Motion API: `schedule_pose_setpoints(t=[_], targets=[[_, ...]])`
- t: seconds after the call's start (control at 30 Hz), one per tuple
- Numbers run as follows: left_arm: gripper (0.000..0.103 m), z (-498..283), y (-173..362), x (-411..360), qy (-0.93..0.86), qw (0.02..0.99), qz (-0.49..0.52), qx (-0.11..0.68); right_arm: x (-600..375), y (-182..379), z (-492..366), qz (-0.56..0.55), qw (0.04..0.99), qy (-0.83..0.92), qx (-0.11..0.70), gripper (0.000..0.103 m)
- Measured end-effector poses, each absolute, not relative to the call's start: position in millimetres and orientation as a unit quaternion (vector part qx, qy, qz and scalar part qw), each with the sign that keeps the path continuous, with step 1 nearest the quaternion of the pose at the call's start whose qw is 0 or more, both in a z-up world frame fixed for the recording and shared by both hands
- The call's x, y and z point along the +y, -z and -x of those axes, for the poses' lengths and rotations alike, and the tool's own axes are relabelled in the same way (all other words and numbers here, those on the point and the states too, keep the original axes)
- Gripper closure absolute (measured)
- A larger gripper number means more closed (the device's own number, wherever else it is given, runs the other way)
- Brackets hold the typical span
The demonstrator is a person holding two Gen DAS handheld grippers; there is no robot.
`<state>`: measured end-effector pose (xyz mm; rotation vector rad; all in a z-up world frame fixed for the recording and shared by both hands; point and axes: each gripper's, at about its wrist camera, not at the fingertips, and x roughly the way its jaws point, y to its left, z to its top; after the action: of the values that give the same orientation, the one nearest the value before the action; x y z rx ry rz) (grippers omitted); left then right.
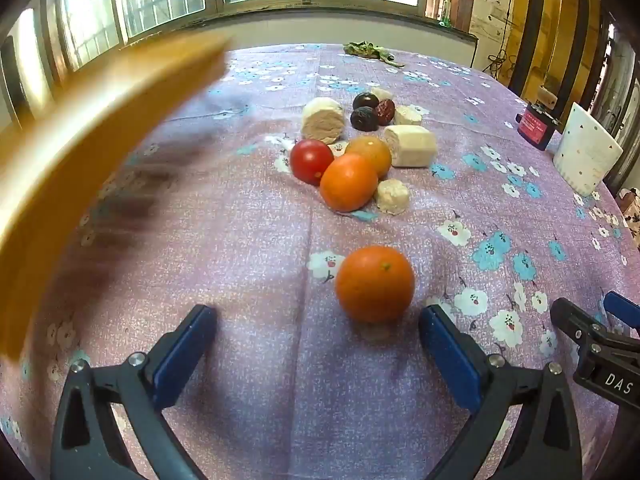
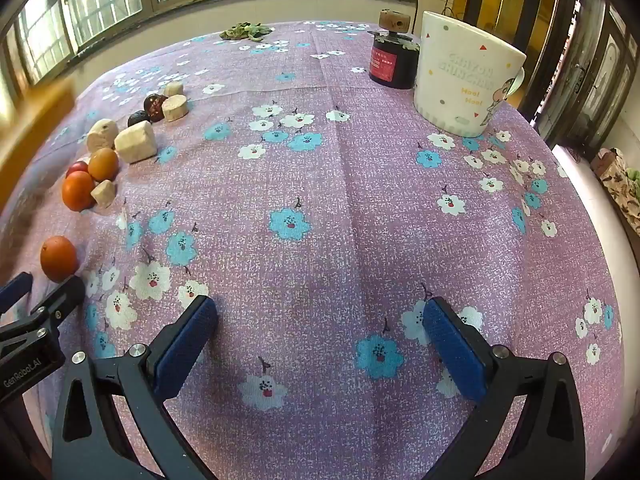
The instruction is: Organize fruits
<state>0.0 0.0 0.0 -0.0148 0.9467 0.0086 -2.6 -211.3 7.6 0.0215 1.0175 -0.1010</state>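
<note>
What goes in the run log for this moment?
left gripper: jaws open, empty | right gripper: jaws open, empty | nearest orange: on tablecloth, before left jaws

left wrist: looked steeply down along its fingers, close over the tablecloth (image 1: 256, 240), facing the windows, lone orange (image 1: 374, 283) just ahead | right wrist: same tilt and facing, set beside it to the right, mug (image 2: 464, 76) farther off | shared: orange, fruit cluster (image 2: 90, 180), each other's gripper at frame edge
</note>
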Motion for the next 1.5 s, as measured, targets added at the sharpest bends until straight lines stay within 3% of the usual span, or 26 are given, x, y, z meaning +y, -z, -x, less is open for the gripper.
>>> schedule_pose_setpoints(t=[1.07, 1.27, 1.5], targets=[[0.0, -2.8, -2.1, 8.4, 0.012, 0.885, -0.001, 0.465, -203.2, -20.4, -1.1, -0.022, 0.872, 0.069, 0.484, 0.0], [0.0, 13.8, -36.5, 43.1, -0.007, 0.914, 0.035, 0.405, -172.1, -67.4, 15.5, 0.001, 0.902, 0.035, 0.43, 0.0], [0.0, 35.1, -76.5, 76.8, -0.04, 0.937, 0.018, 0.346, -143.0, -83.9, 38.9, 0.013, 0.91, 0.005, 0.414, 0.0]])
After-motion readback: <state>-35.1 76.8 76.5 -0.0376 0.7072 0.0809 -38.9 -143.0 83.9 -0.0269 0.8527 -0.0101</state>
